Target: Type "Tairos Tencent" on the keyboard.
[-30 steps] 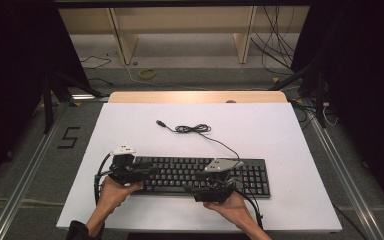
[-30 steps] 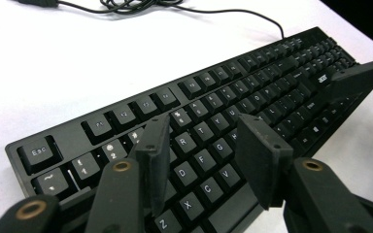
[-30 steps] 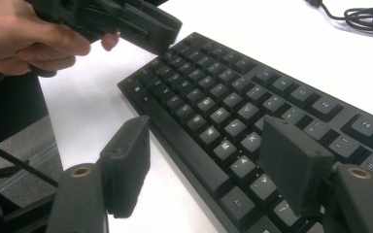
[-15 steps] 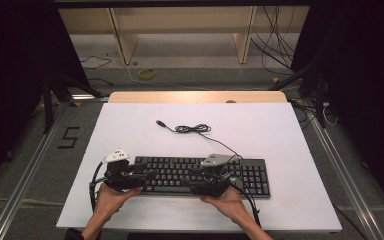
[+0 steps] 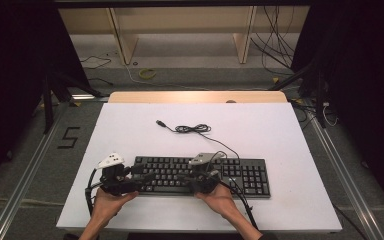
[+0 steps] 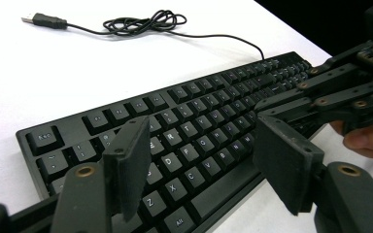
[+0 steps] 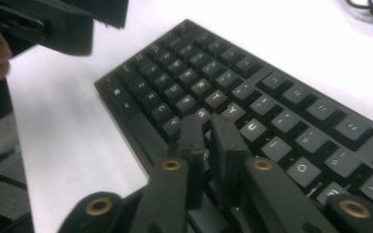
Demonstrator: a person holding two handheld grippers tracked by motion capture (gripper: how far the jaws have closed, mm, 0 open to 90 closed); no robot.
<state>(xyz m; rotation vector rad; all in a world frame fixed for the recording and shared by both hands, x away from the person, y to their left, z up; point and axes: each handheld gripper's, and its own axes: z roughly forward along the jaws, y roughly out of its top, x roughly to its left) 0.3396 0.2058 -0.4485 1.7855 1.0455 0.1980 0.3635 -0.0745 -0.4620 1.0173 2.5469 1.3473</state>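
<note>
Black keyboard (image 5: 200,174) under both grippers, left gripper (image 6: 201,170) jaws apart.

We are looking at a lab or recording workroom, not a home. A white bench (image 5: 280,135) stands alone on a grey floor, with metal rails (image 5: 25,170) running along both sides and black curtains (image 5: 10,75) closing off left and right. A "5" is marked on the floor (image 5: 67,137) beside the bench. Loose cables (image 5: 275,45) trail across the floor at the back, near the legs of a bare wooden shelf unit (image 5: 180,25).
</note>
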